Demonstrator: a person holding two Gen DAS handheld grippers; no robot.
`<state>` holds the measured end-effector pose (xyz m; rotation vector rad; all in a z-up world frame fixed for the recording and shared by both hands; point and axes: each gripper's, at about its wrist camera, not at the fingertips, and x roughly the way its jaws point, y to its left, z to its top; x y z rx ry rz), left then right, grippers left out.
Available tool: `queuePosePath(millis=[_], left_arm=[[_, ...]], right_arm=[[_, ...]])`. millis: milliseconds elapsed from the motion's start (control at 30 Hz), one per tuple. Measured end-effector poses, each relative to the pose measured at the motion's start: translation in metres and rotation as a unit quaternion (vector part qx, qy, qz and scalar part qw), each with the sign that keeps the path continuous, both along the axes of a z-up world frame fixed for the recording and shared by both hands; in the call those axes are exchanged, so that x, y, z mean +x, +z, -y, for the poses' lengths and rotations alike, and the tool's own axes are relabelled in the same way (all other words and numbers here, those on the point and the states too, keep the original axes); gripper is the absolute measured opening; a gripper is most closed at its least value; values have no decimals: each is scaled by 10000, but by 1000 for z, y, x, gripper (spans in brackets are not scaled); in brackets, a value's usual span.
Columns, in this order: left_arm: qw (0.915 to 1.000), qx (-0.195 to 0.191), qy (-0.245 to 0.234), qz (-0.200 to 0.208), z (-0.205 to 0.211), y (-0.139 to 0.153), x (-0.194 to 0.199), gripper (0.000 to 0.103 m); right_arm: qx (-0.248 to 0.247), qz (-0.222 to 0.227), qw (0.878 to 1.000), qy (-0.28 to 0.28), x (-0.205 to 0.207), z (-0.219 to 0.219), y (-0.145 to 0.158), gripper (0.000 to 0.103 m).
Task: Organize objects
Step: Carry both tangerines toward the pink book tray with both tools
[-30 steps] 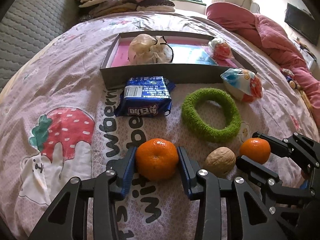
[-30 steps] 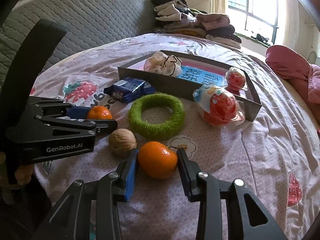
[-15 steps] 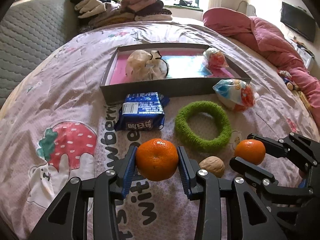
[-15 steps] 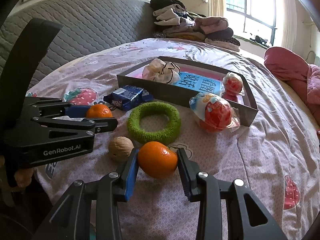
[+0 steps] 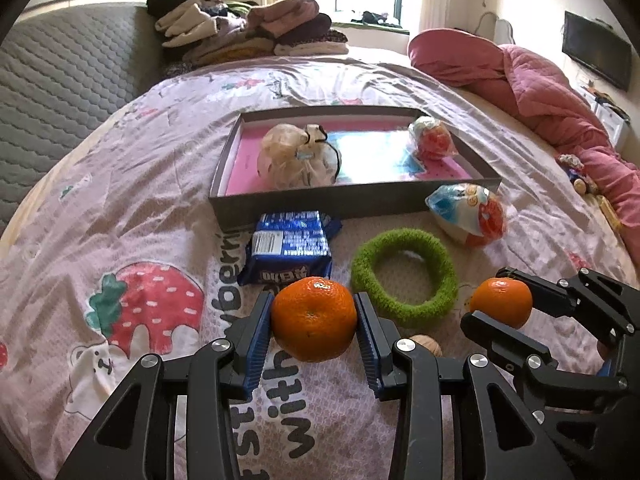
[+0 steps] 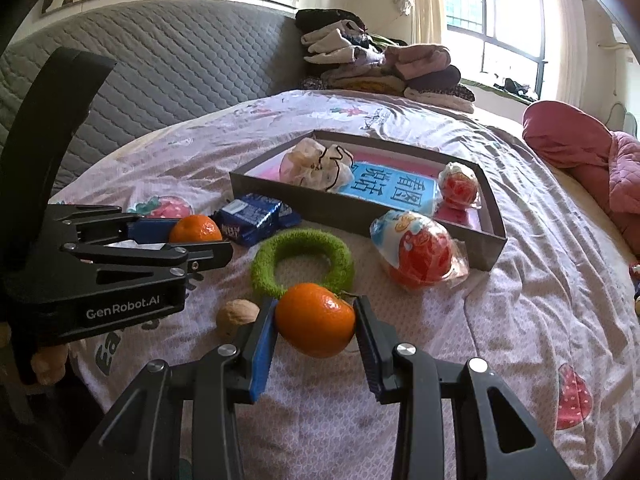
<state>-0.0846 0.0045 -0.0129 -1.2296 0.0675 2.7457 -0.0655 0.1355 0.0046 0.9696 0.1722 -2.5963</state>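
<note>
Tangerines were the items in hand: one tangerine (image 5: 314, 320) sat clamped between the blue pads of the left tool (image 5: 315, 330), and a second tangerine (image 6: 315, 319) sat clamped in the right tool (image 6: 316, 326). Both tools were closed to the fruit's width, and both fruits appeared lifted clear of the bed (image 5: 120, 184).

From the left wrist view, the grey box (image 5: 352, 202) lay at 12 o'clock. It already contained a drawstring pouch (image 5: 296, 156) and one wrapped toy egg (image 5: 434, 140).

Judged from this layout, the task was partly complete. Items outside the box:
- blue snack pack (image 5: 290, 246), at 12 o'clock, touching or just beside the box's near wall;
- green ring (image 5: 404, 272), at 1 o'clock;
- larger wrapped egg (image 5: 468, 214), at 2 o'clock, near the box's corner;
- walnut (image 6: 237, 316), on the bed between the two tools.

Both tangerines probably remained to be deposited in the box.
</note>
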Motion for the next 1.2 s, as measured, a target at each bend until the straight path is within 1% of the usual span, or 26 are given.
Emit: queuePosePath(millis=[133,433,600,733,933,1067,1200], left_arm=[[10000,27,2,-96,1,7,-3,41],[9989,125,170,-418,6,26,-14,41],[9984,145,212,-505,5,33,-19,41],[9978,179,218,-594,3,39,-23,41],[9956,127,351,-861,3,50,-33,41],[9943,104,429,-966,5,59,-40,41],[9929,-11,517,-1074,3,66,-48,41]], right_arm=[[-5,-113,9999,-57,-1,-2,6,38],[-77,-360,9989,-299,-11,-15,20,38],[-25,-401,9984,-392,-20,-18,25,38],[40,-537,9975,-452,-27,-19,33,38],[69,-645,9963,-560,-38,-20,42,38],[128,-777,9951,-599,-47,-19,54,38],[103,-884,9939,-648,-58,-18,66,38]])
